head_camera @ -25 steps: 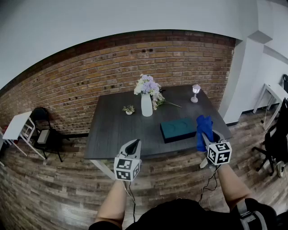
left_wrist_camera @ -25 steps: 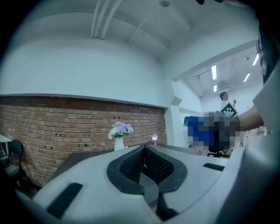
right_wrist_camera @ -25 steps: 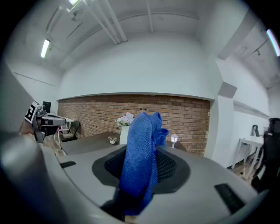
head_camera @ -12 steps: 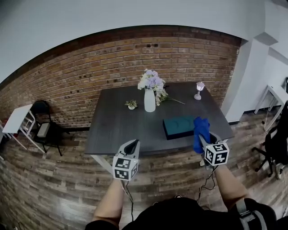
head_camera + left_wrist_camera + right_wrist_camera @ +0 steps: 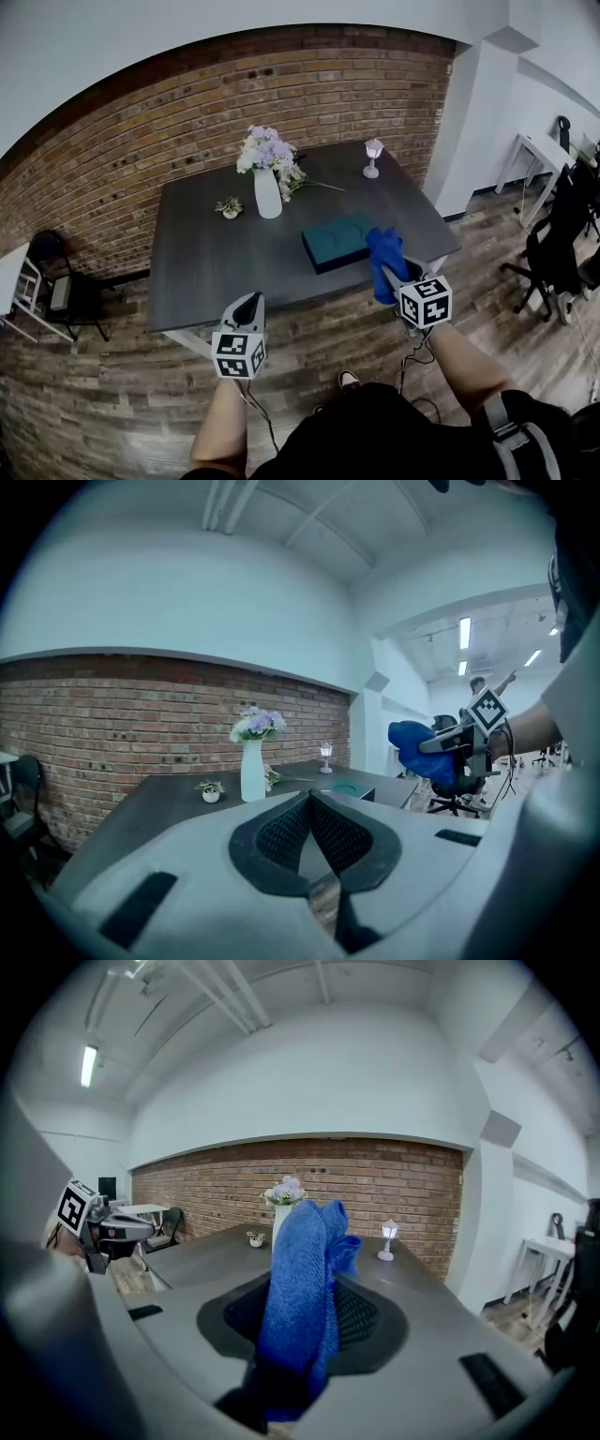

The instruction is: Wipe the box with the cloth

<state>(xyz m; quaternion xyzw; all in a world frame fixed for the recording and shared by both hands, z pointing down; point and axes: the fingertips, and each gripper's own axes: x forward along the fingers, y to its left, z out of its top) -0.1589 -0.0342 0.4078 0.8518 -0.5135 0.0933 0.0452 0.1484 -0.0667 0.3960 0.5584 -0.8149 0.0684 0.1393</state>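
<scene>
A dark teal box lies flat on the dark table, right of centre. My right gripper hangs at the table's near right edge, just short of the box, shut on a blue cloth that bunches up between its jaws. My left gripper is held off the table's front edge, over the floor, jaws shut with nothing between them. In the left gripper view the box shows small, with the cloth beyond it.
A white vase of flowers stands behind the box, a tiny potted plant to its left, a small white lamp at the far right corner. Brick wall behind the table. A black chair at left, office chairs at right.
The view has shifted, so the table and box sit further left and lower. Both grippers keep their hold and stay near the table's front edge.
</scene>
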